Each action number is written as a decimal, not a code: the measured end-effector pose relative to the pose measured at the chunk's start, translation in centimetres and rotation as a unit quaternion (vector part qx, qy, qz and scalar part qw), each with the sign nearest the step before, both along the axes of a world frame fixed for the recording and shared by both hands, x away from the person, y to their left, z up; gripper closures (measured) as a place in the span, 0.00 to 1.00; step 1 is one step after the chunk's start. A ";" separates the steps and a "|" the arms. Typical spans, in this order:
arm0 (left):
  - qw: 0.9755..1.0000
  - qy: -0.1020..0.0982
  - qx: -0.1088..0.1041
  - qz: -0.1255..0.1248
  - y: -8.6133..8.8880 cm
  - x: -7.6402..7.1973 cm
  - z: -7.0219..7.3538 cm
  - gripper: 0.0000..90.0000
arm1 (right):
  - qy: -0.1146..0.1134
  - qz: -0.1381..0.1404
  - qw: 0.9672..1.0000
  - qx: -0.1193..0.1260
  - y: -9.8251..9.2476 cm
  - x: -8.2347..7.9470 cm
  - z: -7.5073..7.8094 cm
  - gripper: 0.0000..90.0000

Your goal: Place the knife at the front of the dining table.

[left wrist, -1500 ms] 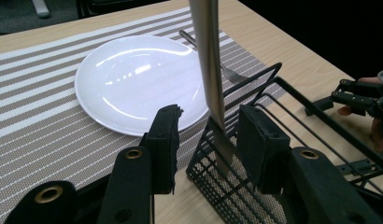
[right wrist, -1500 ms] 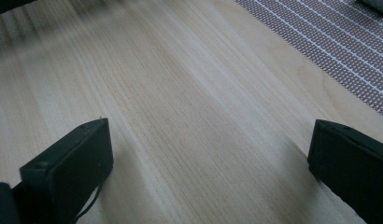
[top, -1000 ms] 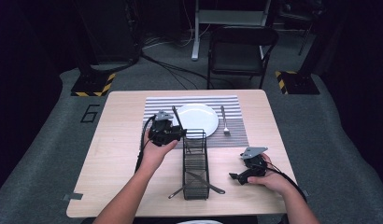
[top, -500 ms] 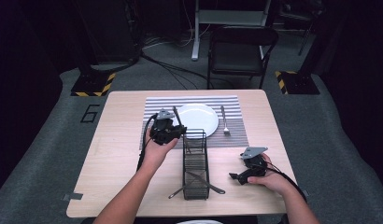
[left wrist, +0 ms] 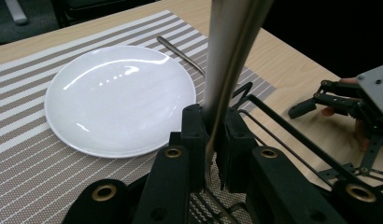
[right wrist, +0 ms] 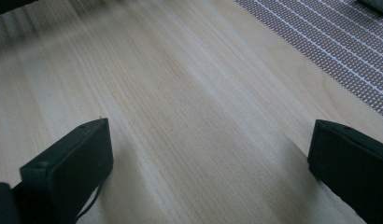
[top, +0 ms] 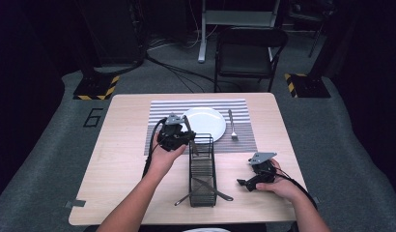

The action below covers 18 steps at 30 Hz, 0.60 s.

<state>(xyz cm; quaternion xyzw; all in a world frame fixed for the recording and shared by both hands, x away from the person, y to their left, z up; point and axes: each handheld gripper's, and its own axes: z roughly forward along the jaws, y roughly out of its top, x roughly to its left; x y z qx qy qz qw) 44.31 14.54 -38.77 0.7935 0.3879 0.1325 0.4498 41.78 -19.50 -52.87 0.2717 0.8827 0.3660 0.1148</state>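
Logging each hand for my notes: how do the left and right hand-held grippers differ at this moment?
The left hand-held gripper is shut on a silver metal utensil; the right hand-held gripper is open and holds nothing. The left is raised between the round white plate and the black wire caddy; the right sits low over bare light wooden table. Both have black jaws.

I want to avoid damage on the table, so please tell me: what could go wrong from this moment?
1. The left claw grips a long metal utensil near one end only, so it might swing or slip and strike the white plate beside it.
2. The wire caddy stands right next to that claw; a bump could tip it and spill the cutlery that sticks out at its near end.
3. The right claw rests open on the table, away from the caddy, so nothing steadies it.
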 end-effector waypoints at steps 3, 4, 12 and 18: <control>1.000 -0.005 -0.002 -0.003 0.0 -0.2 0.5 0.91 | 0.000 0.000 1.000 0.000 0.0 0.0 0.0 0.00; 1.000 -0.005 -0.001 -0.005 0.0 -0.2 0.6 0.91 | 0.001 0.001 1.000 -0.001 0.0 0.0 0.0 0.00; 1.000 -0.008 -0.005 -0.012 0.2 -0.8 1.7 0.92 | 0.000 0.000 1.000 0.000 0.0 0.0 0.0 0.00; 1.000 -0.012 -0.004 -0.014 0.8 -1.5 2.7 0.92 | 0.000 0.000 1.000 0.000 0.0 0.0 0.0 0.00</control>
